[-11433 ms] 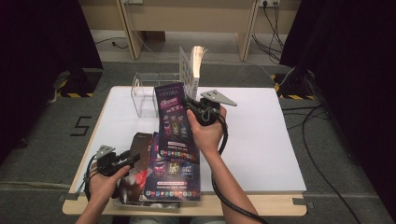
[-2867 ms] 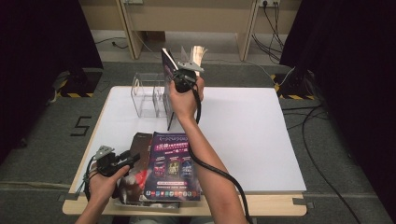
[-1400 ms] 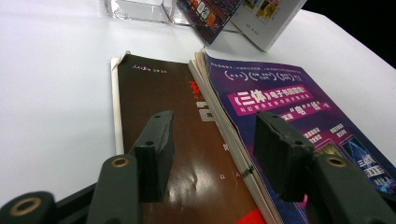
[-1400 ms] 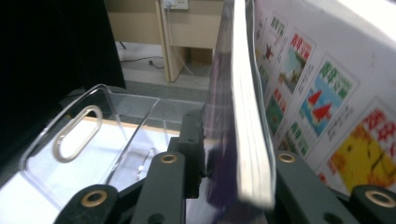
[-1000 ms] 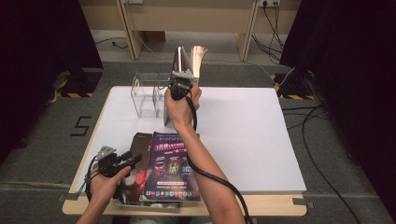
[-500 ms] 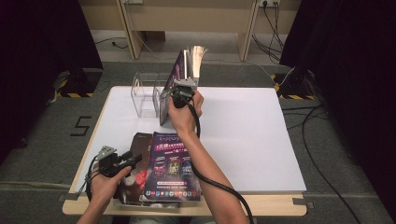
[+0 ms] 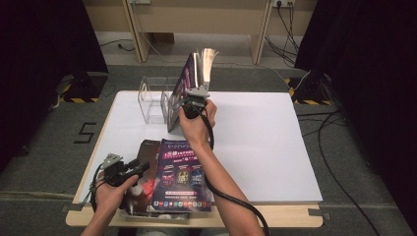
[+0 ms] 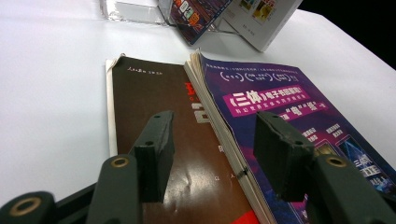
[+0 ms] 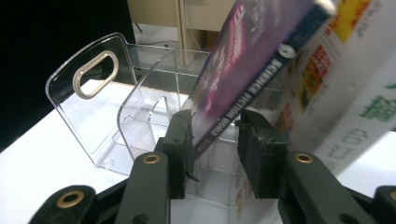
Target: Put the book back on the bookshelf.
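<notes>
In the right gripper view the right gripper [image 9: 212, 140] has its jaws parted around the spine of a purple magazine [image 9: 243, 70]; they have just been opening, the left pad seems still to touch the spine, the other stands clear, so the grip looks released. That magazine leans tilted in the clear acrylic rack [image 9: 116, 112], against a white book [image 9: 355, 93] already stood there. In the high view this rack [image 7: 155, 101] sits at the upper middle of the frame, with the right gripper [image 7: 189, 101] at the magazine's lower edge.

The left gripper [image 8: 212, 140] rests with jaws apart and nothing pinched, hovering over the stack at the bottom of the frame: a brown book [image 8: 159, 102] under a second purple magazine [image 8: 289, 107], whose edge runs between the jaws. In the high view that stack [image 7: 182, 177] lies at the lower left, with the left gripper [image 7: 123, 169] at its left edge.

By my reading, the shelving is partway through: two volumes are in the rack, and at least two remain flat to be lifted and stood up.

The white table [image 7: 275, 142] has a pale wooden rim. Beyond it are grey carpet, black curtains on both sides, cables, and wooden furniture legs at the top.
</notes>
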### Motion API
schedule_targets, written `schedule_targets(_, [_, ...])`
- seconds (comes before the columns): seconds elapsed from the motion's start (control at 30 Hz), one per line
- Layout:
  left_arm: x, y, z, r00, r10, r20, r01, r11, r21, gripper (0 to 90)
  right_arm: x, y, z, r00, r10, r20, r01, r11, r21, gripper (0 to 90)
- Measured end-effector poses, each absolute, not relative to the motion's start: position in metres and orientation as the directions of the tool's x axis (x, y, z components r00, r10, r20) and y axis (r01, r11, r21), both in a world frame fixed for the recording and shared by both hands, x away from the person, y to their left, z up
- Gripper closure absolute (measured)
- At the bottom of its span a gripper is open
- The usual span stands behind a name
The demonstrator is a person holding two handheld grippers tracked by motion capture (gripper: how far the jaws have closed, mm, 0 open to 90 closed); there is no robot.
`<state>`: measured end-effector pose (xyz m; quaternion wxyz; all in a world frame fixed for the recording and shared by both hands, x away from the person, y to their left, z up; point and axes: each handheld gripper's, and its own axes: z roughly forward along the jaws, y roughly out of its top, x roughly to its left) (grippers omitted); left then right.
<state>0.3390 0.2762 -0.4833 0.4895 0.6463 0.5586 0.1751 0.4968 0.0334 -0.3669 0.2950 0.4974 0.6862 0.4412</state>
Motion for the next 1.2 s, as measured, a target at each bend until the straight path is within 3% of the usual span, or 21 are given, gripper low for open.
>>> schedule_targets(0.63, [0.339,0.27,-0.483,0.328,0.889,-0.319,0.553,0.094,0.828,46.8,0.478,0.014,-0.371,-0.403,0.909,0.104,0.43,0.087,0.899,62.8])
schedule_targets(1.2, [0.342,0.264,-0.481,0.345,0.884,-0.315,0.555,0.078,0.828,46.4,0.464,-0.01,-0.392,-0.419,0.893,0.166,0.546,0.102,0.832,62.8])
